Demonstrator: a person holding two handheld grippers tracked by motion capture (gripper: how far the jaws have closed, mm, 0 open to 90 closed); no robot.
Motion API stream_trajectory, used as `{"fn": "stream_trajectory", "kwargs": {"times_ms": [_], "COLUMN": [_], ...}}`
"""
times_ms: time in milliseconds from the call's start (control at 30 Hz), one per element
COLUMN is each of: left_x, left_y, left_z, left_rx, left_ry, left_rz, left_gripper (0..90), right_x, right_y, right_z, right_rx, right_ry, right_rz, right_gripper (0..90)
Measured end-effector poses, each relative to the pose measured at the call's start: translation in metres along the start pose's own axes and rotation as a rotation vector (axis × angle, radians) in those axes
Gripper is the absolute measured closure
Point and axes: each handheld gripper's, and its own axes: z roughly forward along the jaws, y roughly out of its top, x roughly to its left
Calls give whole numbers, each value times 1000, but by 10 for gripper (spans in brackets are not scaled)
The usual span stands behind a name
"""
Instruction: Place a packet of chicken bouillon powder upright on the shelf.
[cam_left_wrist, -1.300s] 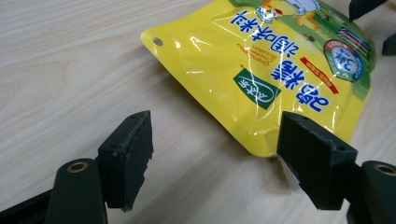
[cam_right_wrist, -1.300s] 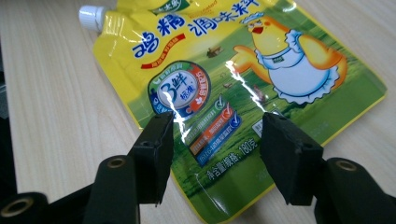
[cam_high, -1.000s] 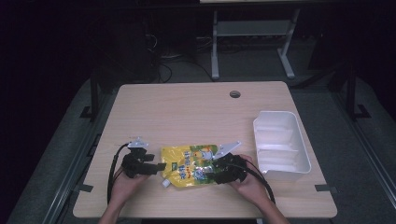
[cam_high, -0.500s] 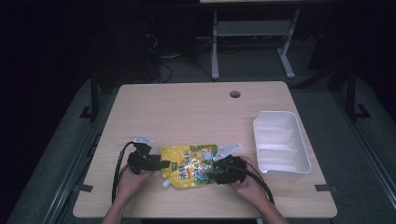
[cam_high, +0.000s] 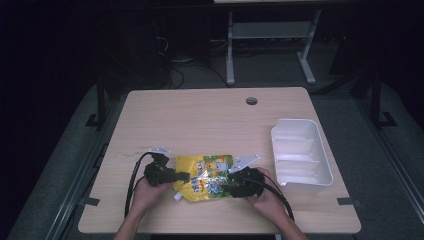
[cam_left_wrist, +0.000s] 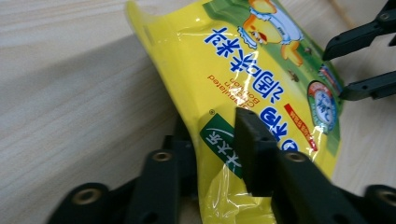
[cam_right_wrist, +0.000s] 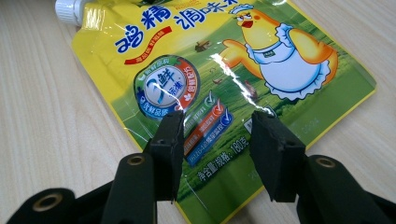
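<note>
while flat, pouch (cam_high: 206, 178) cap (cam_high: 176, 197) lower-left

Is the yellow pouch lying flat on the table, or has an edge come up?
One edge is up. In the left gripper view the pouch curls off the table between the left gripper's closing jaws; the rest lies flat.

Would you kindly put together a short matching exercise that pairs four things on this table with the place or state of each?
Things:
1. yellow pouch
2. white tray
3. left tool
4. right tool

Places or states:
A. stands near the table's right edge
B. jaws spread apart, resting on the printed face
C. lies flat between the two tools
D. jaws have just been closing and now pinch the pouch's raised edge

Pairs: 1-C, 2-A, 3-D, 4-B
</note>
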Motion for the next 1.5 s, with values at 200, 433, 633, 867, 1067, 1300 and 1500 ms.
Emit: {"fn": "stream_trajectory", "kwargs": {"times_ms": [200, 433, 633, 867, 1067, 1300, 1500], "left_x": [0, -8, -23, -49, -63, -77, -89], "left_y": [0, 7, 21, 49, 61, 72, 78], "left_z": [-5, -14, -26, -49, -59, -70, -75], "left_rx": [-9, -23, -46, -82, -95, -95, -85], "left_ry": [-6, -34, -72, -128, -158, -182, -206], "left_rz": [2, 44, 103, 195, 252, 324, 392], "left_gripper": [881, 896, 899, 900, 900, 900, 900], "right_x": [-1, -2, -1, -10, -15, -18, -16], "right_y": [0, 9, 19, 43, 71, 104, 118], "right_z": [0, -11, -28, -45, -60, -66, -62], "right_rx": [-4, -43, -75, -105, -128, -114, -71], "right_ry": [15, 75, 90, 54, 46, 94, 177], "right_rz": [20, 39, 15, -15, -53, -112, -153], "right_gripper": [463, 332, 303, 287, 275, 283, 327]}}
